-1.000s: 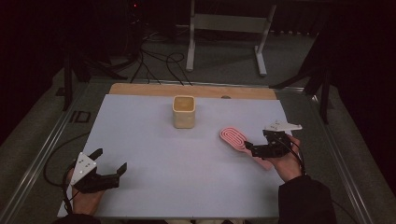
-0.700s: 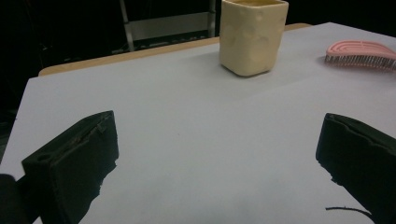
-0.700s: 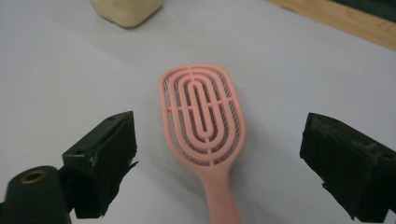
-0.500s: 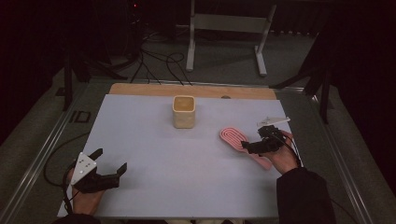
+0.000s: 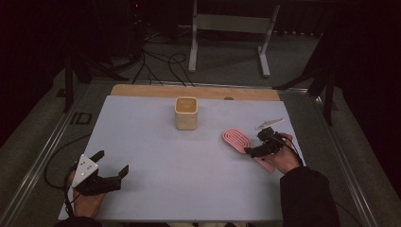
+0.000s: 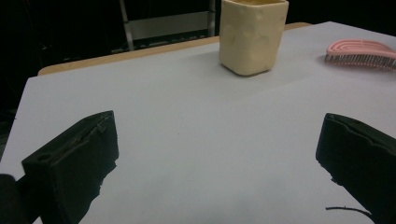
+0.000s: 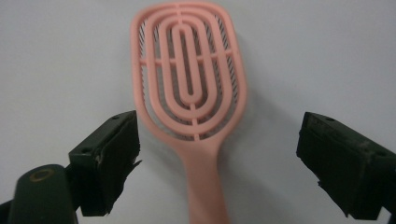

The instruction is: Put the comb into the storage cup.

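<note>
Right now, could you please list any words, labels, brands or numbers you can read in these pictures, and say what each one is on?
None can be read.
The cream cup: plain sides, no print.
The pink hairbrush: bare ribs, no brand seen.
The white mat: blank.
A dark mark on the table edge, left of the mat: too small and dim to read.

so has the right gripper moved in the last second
Yes. In the high view the right gripper has slid toward the person's left and slightly nearer, over the brush handle; the cup stays put. Its jaws are open around the handle.
</note>
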The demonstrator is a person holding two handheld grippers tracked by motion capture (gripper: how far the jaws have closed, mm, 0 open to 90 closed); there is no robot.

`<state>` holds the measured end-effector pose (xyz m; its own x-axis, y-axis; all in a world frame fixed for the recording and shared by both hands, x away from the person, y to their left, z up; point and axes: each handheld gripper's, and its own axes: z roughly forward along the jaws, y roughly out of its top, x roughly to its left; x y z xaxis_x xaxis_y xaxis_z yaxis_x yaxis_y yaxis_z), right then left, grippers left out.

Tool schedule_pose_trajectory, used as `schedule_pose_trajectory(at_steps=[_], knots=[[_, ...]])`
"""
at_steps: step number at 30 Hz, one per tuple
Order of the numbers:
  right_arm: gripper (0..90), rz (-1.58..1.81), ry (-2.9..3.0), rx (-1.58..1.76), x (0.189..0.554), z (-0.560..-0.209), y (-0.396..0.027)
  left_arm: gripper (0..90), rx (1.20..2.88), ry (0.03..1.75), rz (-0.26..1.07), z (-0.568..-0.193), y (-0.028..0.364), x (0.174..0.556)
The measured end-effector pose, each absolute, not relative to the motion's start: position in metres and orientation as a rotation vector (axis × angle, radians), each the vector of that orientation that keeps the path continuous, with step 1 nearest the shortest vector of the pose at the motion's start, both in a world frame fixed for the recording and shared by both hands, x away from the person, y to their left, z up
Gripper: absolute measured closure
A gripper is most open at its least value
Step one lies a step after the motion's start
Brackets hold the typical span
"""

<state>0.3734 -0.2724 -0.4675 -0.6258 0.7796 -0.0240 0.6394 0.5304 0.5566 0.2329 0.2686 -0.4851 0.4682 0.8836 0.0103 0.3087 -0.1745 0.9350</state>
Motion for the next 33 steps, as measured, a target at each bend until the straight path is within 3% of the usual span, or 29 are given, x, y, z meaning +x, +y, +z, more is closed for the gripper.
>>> schedule_pose_trajectory(at_steps=[10, 15, 33], knots=[[14.3, 0.670, 2.593, 1.170, 0.377, -0.478, -0.270, 0.0, 1.721, 1.028, 0.722, -0.485, 0.269, 0.233], [19.4, 0.622, 2.648, 1.147, 0.376, -0.483, -0.266, 0.0, 1.724, 1.028, 0.722, -0.485, 0.268, 0.233], [60.4, 0.508, 2.705, 1.162, 0.380, -0.493, -0.260, 0.0, 1.725, 1.030, 0.721, -0.485, 0.268, 0.233]])
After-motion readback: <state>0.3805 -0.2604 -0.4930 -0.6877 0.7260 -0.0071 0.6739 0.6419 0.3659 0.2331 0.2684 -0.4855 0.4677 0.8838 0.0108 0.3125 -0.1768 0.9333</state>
